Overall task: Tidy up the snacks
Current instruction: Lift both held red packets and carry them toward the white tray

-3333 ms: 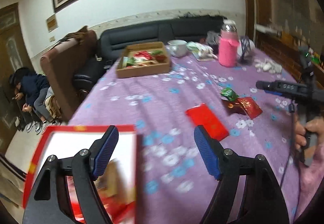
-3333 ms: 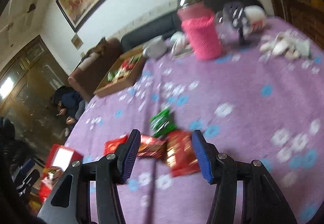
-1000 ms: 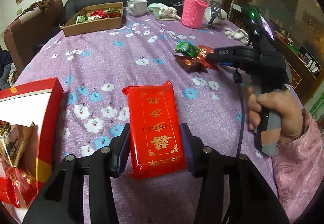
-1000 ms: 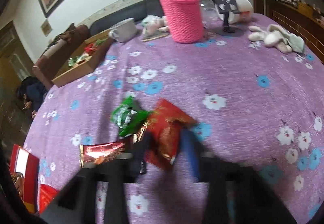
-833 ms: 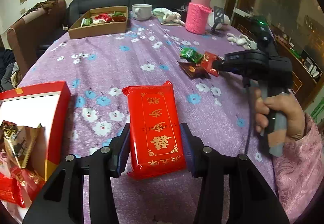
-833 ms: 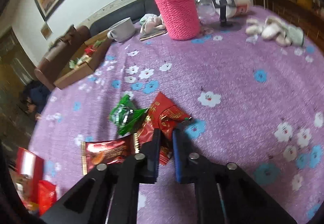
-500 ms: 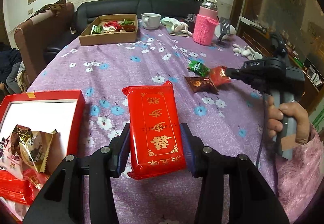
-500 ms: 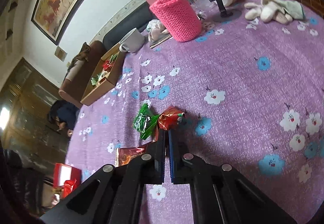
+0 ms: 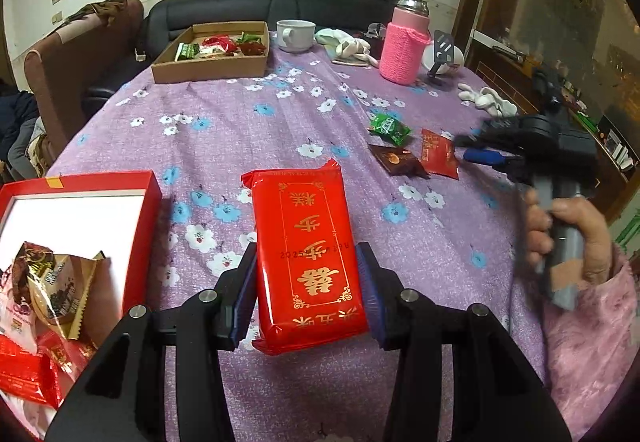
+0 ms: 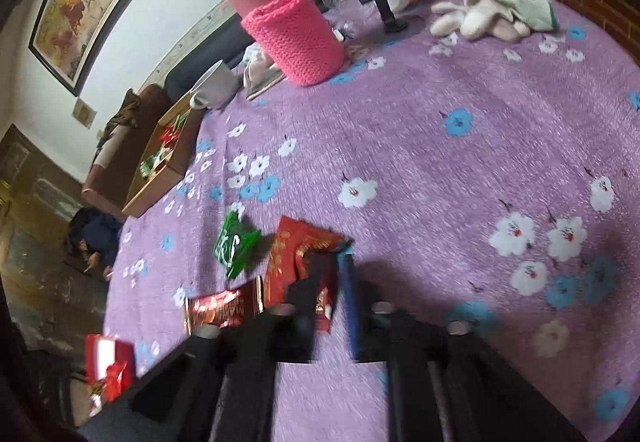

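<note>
1. Since half a second ago the right claw (image 10: 334, 290) has parted from fully pressed together; its jaws are opening, with the small red snack packet (image 10: 298, 262) lying between and just ahead of them (blur hides whether a pad touches it).
2. The left claw (image 9: 306, 292) pinches the big red package (image 9: 308, 254) by its long sides, as it did a second ago, lifted off the purple flowered surface (image 9: 240, 130).
3. Left of the left claw sits the open red box (image 9: 148, 210), with wrapped snacks inside.
4. Just left of the right claw lie a green packet (image 10: 234, 242) and a dark foil bar (image 10: 224, 308), both resting on the surface.
5. Far ahead of both claws stand a cardboard tray (image 9: 212, 68) of snacks, a white cup (image 9: 296, 35) and a pink knitted flask (image 9: 404, 52).
6. A hand (image 9: 572, 230) in a pink sleeve grips the right claw's handle.
</note>
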Available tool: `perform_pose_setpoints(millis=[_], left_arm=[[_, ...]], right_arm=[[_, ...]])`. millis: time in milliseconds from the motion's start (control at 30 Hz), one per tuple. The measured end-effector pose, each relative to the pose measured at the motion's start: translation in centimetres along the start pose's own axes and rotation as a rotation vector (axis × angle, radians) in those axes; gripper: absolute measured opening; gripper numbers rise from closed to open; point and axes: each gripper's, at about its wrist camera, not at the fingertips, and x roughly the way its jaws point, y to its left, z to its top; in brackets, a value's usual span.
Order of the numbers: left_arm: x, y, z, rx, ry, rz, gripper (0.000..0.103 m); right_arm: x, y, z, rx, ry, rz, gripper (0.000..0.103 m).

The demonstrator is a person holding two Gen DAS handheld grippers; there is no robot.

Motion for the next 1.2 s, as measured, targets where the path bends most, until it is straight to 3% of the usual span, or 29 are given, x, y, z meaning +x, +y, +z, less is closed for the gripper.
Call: perform_pose_setpoints(millis=[33,67,133,233,300,367,433,533,600,733,833,900,1000,1200], left_arm=[[0.1,0.0,-0.1,-0.001,0.004,-0.004,0.044],[0.2,-0.1,-0.1,-0.001,0.006,-0.007,0.044],[0.4,-0.1,-0.3,-0.004,0.011,-0.017,0.044],[0.4,0.1,-0.4,-0.006,0.013,-0.025,0.044],[0.4,0.2,-0.3,-0.007,0.01,-0.025,0.044],[0.4,0.3,-0.3,-0.011,0.011,-0.022,0.044],[0.3,0.4,-0.2,-0.015,0.013,-0.019,0.044],[0.0,0.3,-0.2,-0.015,0.006,-0.015,0.044],[-0.3,0.2,-0.1,-0.013,-0.002,-0.012,0.044],[-1.0,-0.2,0.2,-0.007,-0.026,-0.014,0.044],[-1.7,-0.2,0.4,-0.001,-0.051,-0.001,0.044],[-2.2,0.0,0.6,-0.002,-0.066,0.015,0.045],[-3.1,0.5,0.7,-0.003,-0.103,0.069,0.045],[-4.8,2.3,0.7,-0.026,-0.167,0.151,0.045]], right_arm=[[0.1,0.2,-0.1,0.003,-0.019,-0.01,0.051],[0.4,0.6,-0.3,0.003,-0.032,-0.018,0.055],[1.3,1.5,-0.7,-0.034,-0.05,-0.046,0.058],[2.0,3.3,-1.4,-0.155,-0.112,-0.161,0.059],[2.5,4.3,-1.6,-0.206,-0.101,-0.225,0.06],[2.4,4.4,-1.6,-0.221,-0.1,-0.265,0.05],[2.6,4.9,-1.7,-0.282,-0.091,-0.344,0.032],[2.7,5.5,-2.2,-0.375,-0.077,-0.418,0.021],[2.0,4.5,-1.6,-0.311,-0.044,-0.333,0.017],[0.7,0.7,0.2,-0.077,0.033,-0.059,0.012],[-0.6,-0.2,0.7,-0.004,0.031,0.104,0.012],[-1.5,0.6,0.5,-0.013,0.015,0.2,0.012],[-2.6,2.7,-0.1,-0.081,-0.012,0.273,0.012],[-4.8,7.8,-2.8,-0.283,-0.091,0.345,0.011]])
